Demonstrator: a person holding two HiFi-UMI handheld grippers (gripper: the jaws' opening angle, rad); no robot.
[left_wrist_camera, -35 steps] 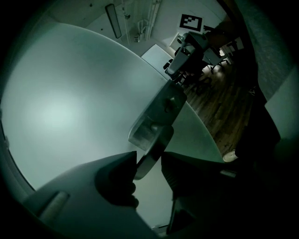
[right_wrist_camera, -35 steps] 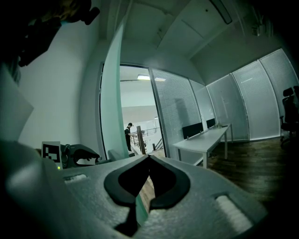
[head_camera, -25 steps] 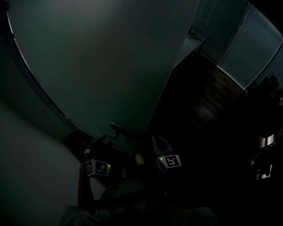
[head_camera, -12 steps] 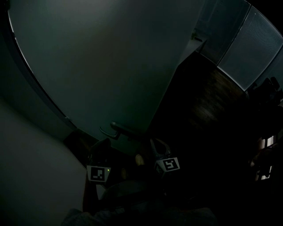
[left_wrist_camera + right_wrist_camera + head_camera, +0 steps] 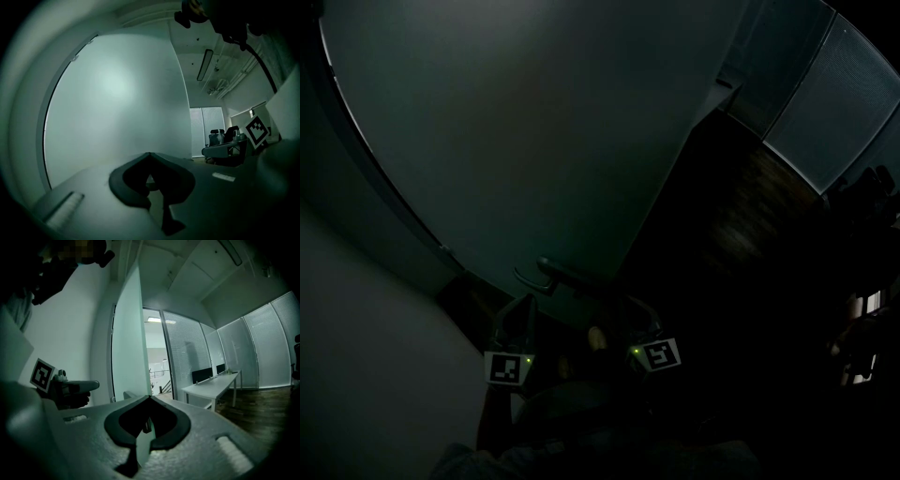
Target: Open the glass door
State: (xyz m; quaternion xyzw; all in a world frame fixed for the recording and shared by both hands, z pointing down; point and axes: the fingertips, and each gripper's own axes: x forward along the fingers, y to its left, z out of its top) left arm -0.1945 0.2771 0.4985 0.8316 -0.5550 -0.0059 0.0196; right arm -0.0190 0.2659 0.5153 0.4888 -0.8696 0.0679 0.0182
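Right of glass door (image 5: 534, 141) edge, open dark floor (image 5: 741, 225)

No legible text or markings

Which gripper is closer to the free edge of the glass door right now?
Right. In the head view the right gripper sits just beneath the glass door's free edge and looks at it edge-on. The left gripper is farther left, under the handle.
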